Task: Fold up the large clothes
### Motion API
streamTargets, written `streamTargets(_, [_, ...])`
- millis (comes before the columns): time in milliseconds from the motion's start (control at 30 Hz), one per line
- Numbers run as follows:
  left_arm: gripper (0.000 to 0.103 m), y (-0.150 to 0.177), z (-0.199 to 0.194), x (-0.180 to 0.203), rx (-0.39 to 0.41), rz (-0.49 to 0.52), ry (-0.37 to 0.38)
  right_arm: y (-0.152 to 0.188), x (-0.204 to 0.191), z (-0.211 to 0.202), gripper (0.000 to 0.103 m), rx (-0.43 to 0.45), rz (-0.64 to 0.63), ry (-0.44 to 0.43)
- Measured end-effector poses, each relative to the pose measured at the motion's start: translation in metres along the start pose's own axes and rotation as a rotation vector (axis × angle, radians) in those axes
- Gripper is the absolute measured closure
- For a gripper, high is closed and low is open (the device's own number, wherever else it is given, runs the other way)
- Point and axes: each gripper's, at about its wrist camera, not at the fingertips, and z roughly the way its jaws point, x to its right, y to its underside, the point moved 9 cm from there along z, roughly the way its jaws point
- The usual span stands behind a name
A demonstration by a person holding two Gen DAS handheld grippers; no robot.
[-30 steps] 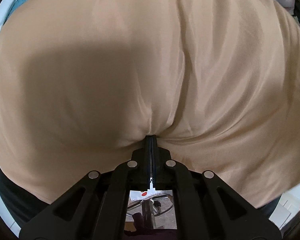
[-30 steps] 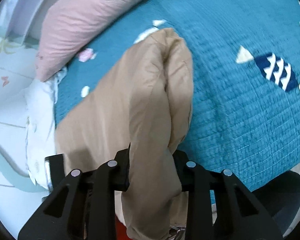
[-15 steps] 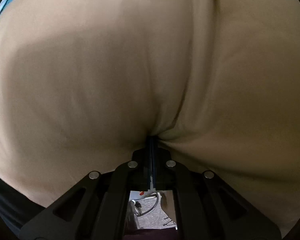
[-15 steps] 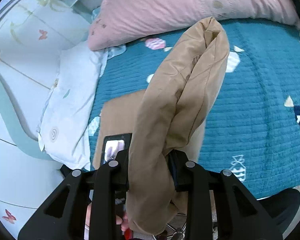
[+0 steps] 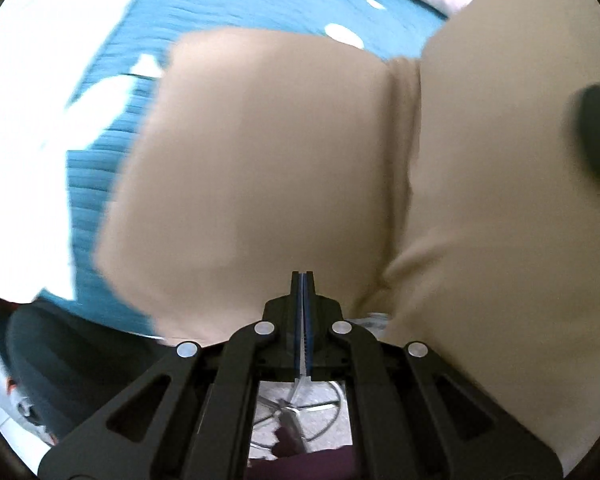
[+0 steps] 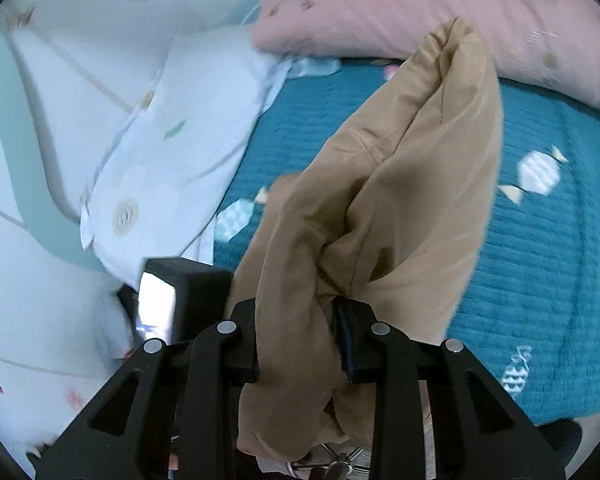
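Left wrist view shows our left gripper [image 5: 302, 276] with its jaws pressed together and nothing between them; the tan garment [image 5: 260, 168] lies just beyond the tips, spread over the blue bedspread [image 5: 100, 152]. This picture is blurred, so we cannot tell whether the tips touch the cloth.

In the right wrist view, our right gripper [image 6: 296, 320] is clamped on a thick bunch of the garment [image 6: 400, 184]. The cloth stands up from the jaws in a rumpled column above the bedspread [image 6: 540, 260], and a loose end hangs down below the fingers. A pink pillow [image 6: 420, 4] and a white pillow [image 6: 172, 152] lie at the far side of the bed.

We judge the folding as only partly done. One part of the garment seems to lie rather flat on the bed, but the part we hold is bunched and in the air, not laid down. What is left, in our opinion: to bring this part over the flat part, release it, and smooth the layers.

We can read no brand, label or writing. The bedspread carries only small printed shapes, and the white pillow a round mark too small to read.
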Motion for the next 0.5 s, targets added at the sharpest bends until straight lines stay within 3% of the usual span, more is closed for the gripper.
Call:
streamTargets(300, [0.101,-0.014,-0.036,-0.075,0.012,-0.132,-0.015,-0.004,-0.056,0.089,0.076,-0.162,-0.102,0.048])
streamTargets(400, [0.101,-0.011,-0.040,-0.096,0.008,-0.170,-0.013,0.000,-0.067,0.123,0.068,-0.230,-0.119,0.074])
streamTargets(500, [0.101,-0.004,-0.037,-0.093,0.003,-0.207,-0.012,0.004,-0.076,0.154,0.049,-0.286,-0.100,0.055])
